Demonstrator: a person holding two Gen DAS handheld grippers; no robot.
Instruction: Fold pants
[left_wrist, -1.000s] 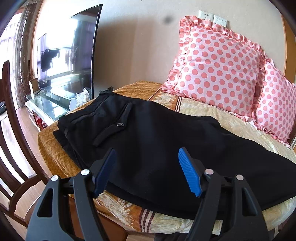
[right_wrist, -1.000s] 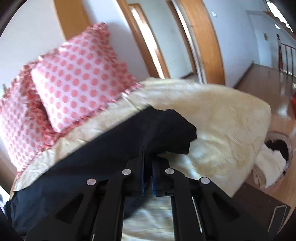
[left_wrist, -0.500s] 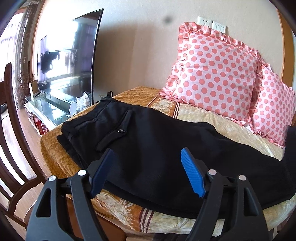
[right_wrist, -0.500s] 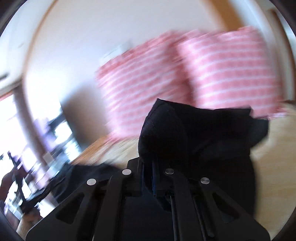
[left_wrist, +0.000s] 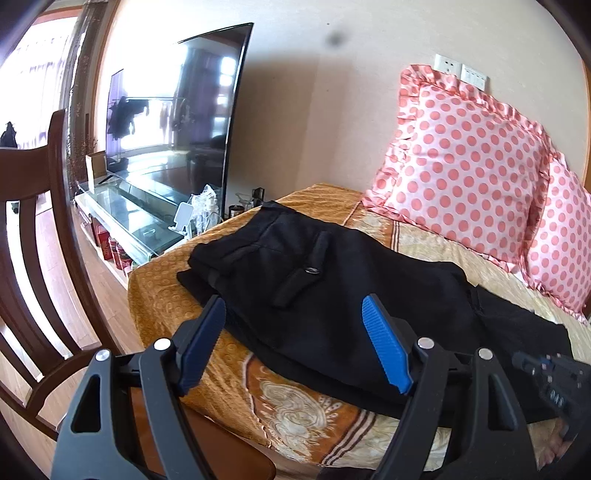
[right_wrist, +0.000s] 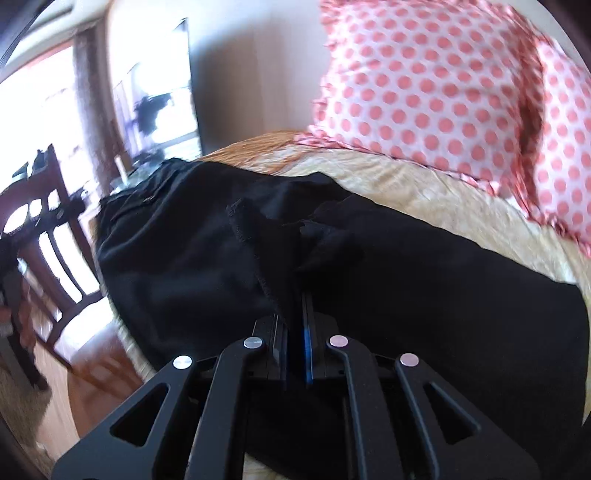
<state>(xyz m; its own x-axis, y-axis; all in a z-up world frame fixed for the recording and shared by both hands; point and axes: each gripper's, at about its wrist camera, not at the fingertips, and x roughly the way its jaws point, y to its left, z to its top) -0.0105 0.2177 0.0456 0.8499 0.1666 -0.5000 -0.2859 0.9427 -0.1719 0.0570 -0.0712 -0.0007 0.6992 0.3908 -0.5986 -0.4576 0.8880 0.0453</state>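
Partly blurred, right gripper pinches black pants, hiding its jaws; left gripper spread.

Black pants lying flat across the bed, waistband end toward the orange corner, buttoned back pocket flap facing up, leg end bunched and lifted over the rest, apparently folded back, edges blurred in the right wrist view

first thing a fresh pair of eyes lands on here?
The black fabric pants spread across the orange patterned bedspread, with the right gripper shut on a bunched end of them. Behind, two pink polka-dot ruffled pillows lean on the wall; the left gripper hangs open over the bed's near edge.
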